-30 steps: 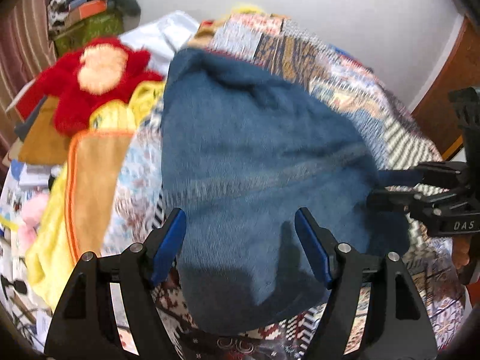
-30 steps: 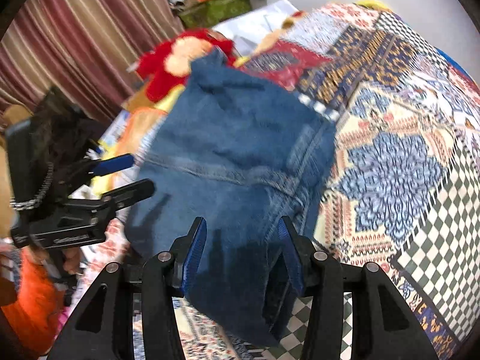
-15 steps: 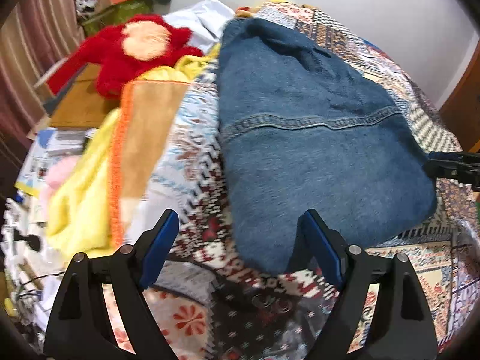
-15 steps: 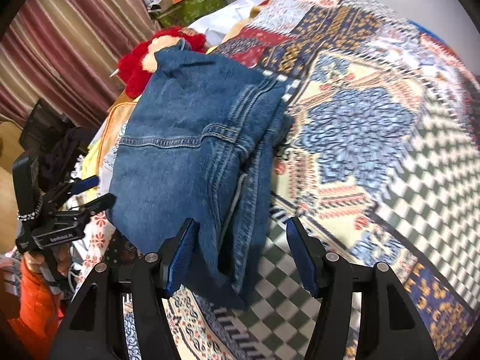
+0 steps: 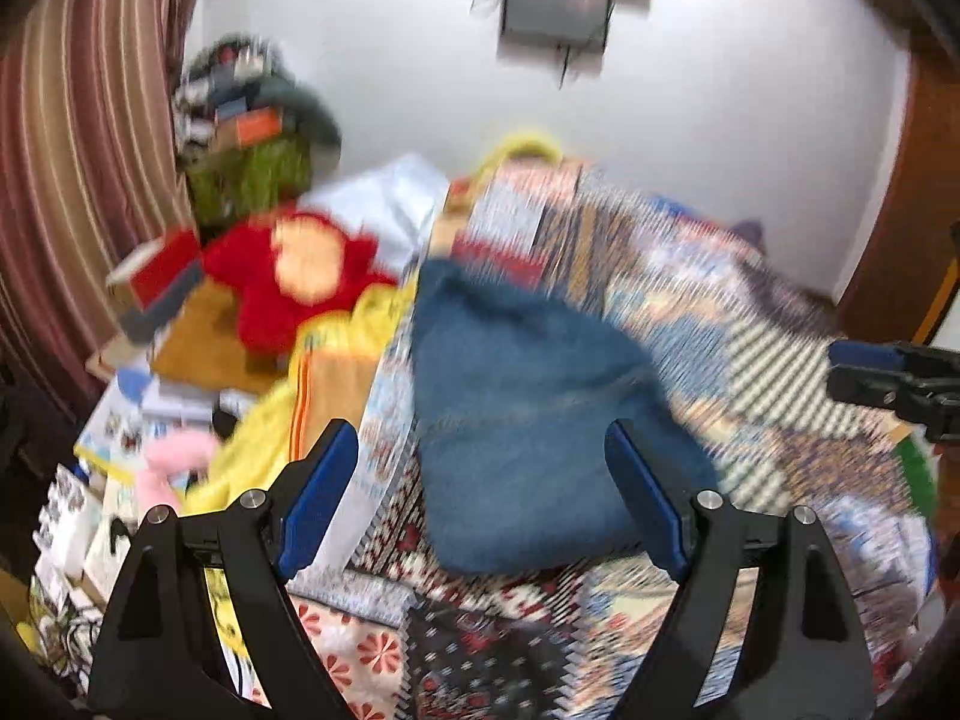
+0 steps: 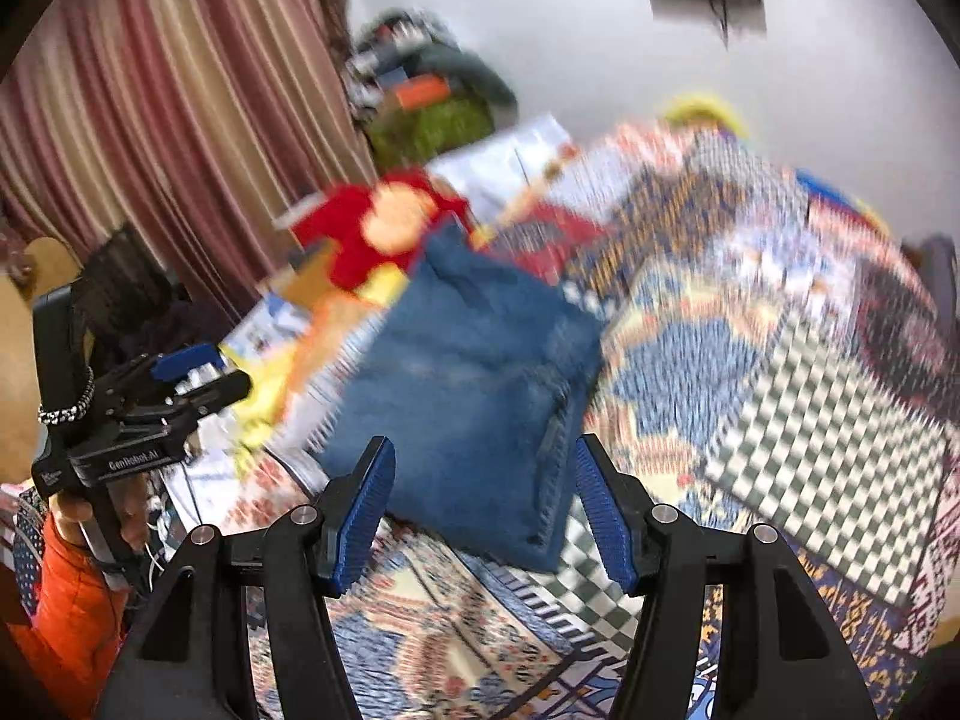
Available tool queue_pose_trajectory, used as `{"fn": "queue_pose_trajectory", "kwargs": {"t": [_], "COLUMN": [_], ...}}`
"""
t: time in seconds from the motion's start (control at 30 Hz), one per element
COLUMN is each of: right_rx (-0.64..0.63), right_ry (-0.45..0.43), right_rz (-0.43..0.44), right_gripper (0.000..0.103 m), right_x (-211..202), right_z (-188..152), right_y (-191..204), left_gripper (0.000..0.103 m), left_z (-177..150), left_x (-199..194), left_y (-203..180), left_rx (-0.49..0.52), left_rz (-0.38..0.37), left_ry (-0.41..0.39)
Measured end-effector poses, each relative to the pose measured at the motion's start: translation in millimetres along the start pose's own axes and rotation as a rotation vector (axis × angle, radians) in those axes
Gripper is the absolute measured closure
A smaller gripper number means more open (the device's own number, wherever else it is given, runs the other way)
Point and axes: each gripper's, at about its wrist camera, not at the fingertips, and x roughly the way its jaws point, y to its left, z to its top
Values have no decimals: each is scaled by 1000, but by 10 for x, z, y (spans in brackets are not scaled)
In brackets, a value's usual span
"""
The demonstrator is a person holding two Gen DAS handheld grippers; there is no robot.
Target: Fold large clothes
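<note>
Left gripper (image 5: 480,498) wide open, nothing between fingers, off the cloth. Right gripper (image 6: 483,513) same: spread wide, empty. Folded jeans (image 6: 474,396) flat on patchwork bedspread (image 6: 750,360), near red plush toy (image 5: 294,276). Both views motion-blurred.

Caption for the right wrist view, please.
Open right gripper above folded jeans on a patterned bedspread; open left gripper at left, image motion-blurred.
</note>
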Motion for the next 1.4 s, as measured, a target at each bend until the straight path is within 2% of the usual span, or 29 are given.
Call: {"fn": "queue_pose_trajectory", "kwargs": {"t": [0.2, 0.37, 0.47, 0.6, 0.67, 0.77, 0.83, 0.93, 1.1, 1.23, 1.4], "right_rx": [-37, -66, -73, -78, -87, -108, -110, -96, -69, -53, -46], "right_ry": [-224, -388, -448, -507, -516, -522, -524, -541, -554, -577, -579], "right_rz": [15, 6, -1, -26, -47, -97, -114, -132, -174, -196, -216], "right_gripper": [44, 44, 44, 44, 44, 42, 29, 20, 5, 1, 0], "right_x": [-716, -1277, -1486, -1686, -1736, -1794, -1817, -1870, -1916, -1935, -1925], "right_z": [51, -32, -113, -268, -333, -422, -462, -534, -580, -583, -572], "right_y": [372, 677, 796, 966, 1021, 1122, 1158, 1192, 1198, 1167, 1179], "left_gripper": [19, 19, 19, 19, 18, 8, 5, 1, 0, 0, 0], "left_z": [190, 185, 130, 48, 8, -54, -97, -135, -158, -162, -165], "left_x": [-746, -1235, -1505, -1724, -1789, -1860, -1894, -1904, -1880, -1856, -1811], "left_y": [-259, -447, -552, -649, -691, -733, -742, -721, -675, -647, -633], "left_rx": [3, 15, 21, 39, 48, 45, 35, 16, -8, -28, -29], "left_rz": [-69, -76, -85, -44, -43, -27, -13, -15, -9, -10, -2], "left_ry": [-210, -340, -407, -472, -479, -492, -503, -497, -479, -467, -464]}}
